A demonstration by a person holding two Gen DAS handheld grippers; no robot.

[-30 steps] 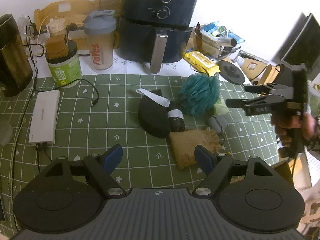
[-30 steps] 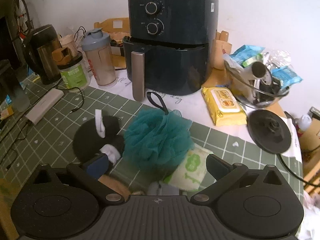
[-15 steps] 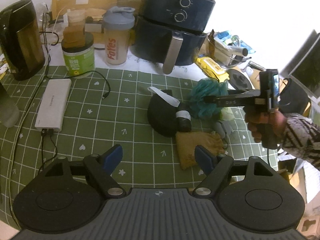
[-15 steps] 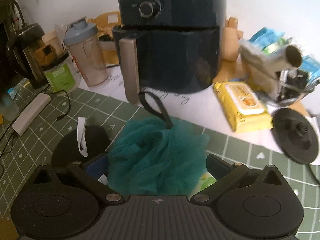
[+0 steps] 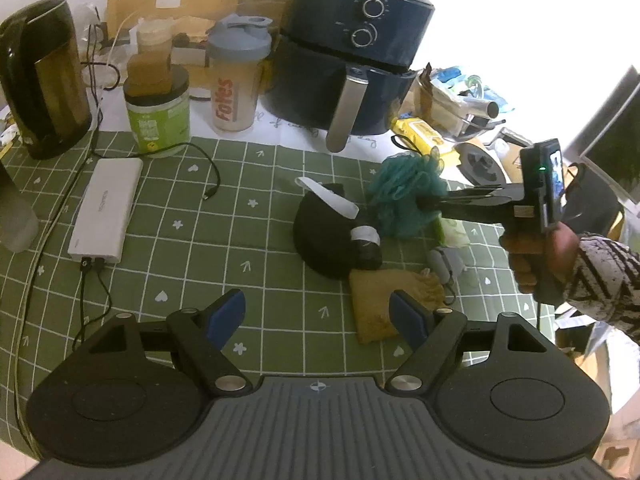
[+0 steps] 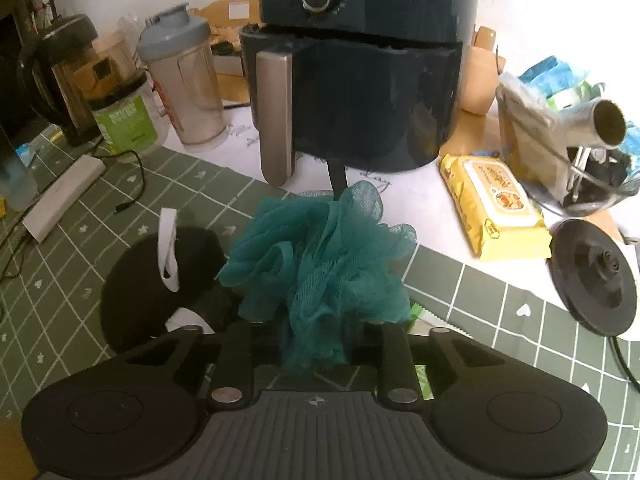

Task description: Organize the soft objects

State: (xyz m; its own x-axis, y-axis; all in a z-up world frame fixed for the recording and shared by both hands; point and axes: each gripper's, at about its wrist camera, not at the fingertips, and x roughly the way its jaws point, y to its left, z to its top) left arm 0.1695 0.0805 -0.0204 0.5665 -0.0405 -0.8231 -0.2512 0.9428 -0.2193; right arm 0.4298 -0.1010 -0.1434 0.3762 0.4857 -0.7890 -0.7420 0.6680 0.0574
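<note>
Your left gripper hovers released over the green mat. Beyond it, your right gripper is closing on the teal bath pouf, bunching its mesh: pickup step. Next, lift gently.

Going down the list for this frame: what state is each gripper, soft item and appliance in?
Right gripper: jaws closing, pinching the teal mesh bath pouf.
Left gripper: open, empty, above the mat.
Tan drawstring cloth pouch: lying flat.
Dark blue air fryer: drawer shut.
Grey-lidded shaker bottle: upright, capped.
White power bank: cable plugged in.
</note>
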